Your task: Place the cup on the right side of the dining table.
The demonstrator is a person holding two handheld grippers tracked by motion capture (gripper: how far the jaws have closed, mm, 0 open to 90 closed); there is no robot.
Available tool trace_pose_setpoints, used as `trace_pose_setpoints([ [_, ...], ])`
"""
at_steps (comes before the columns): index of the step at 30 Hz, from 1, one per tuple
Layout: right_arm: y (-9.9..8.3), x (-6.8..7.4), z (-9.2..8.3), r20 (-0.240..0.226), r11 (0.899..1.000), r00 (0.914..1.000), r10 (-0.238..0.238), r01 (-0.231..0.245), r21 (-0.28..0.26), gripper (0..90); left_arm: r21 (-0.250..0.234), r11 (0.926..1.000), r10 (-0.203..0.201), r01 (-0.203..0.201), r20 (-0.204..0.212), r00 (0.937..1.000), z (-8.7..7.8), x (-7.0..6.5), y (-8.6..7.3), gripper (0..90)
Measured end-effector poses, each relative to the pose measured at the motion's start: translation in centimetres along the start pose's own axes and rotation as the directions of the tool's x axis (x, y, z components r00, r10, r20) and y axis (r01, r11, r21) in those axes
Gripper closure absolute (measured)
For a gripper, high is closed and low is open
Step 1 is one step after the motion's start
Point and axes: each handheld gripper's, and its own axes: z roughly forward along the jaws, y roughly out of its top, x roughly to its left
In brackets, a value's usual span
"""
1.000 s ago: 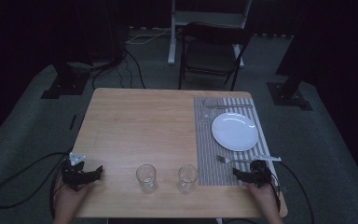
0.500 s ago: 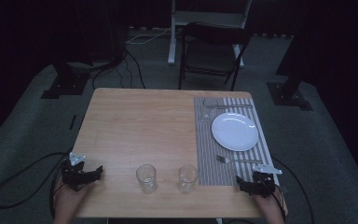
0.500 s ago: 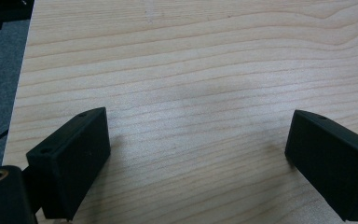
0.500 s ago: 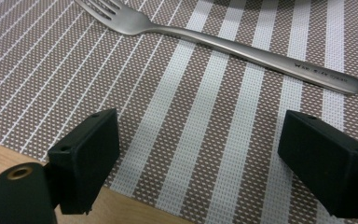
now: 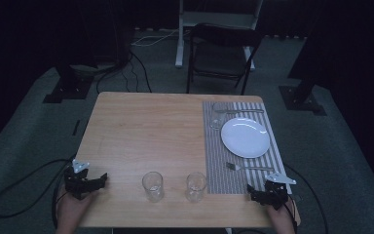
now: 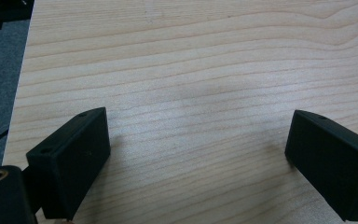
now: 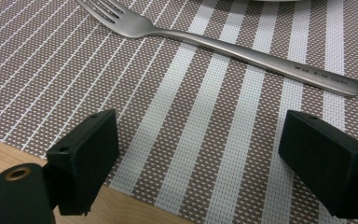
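My right gripper [image 5: 260, 193] sits at the near right corner of the desk [image 5: 141, 126], its fingers [image 7: 86, 158] spread wide and empty over the striped placemat [image 7: 205, 121], and the fork [image 7: 223, 46] lies flat just beyond them, tines pointing away from the handle end at the mat's right side. I judge the fork light, rigid and slick: thin polished metal lying flush on woven fabric, so there is little to get under. I would take it across the narrow handle near its middle, pressing down into the mat's give, and expect it to pivot if held too near one end. The white plate [image 5: 245, 137] is close behind the fork, so room to push forward is short; the mat's near edge and the desk edge are right under my fingers. My left gripper [image 5: 88, 182] rests at the near left corner, fingers [image 6: 72, 158] wide apart over bare wood. Two empty glasses [image 5: 153, 185] stand between the grippers, fragile and easy to tip on a sideways sweep.
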Motion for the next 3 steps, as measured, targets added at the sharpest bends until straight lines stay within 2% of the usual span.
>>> trace_pose_setpoints([
  [3, 0.0, -0.01, 0.0, 0.0, 1.0, 1.0, 0.0, 0.0, 0.0, 11.7, 0.002, 1.0, 0.0, 0.0, -0.001, 1.0, -0.01, 0.0, 0.01, 7.0],
])
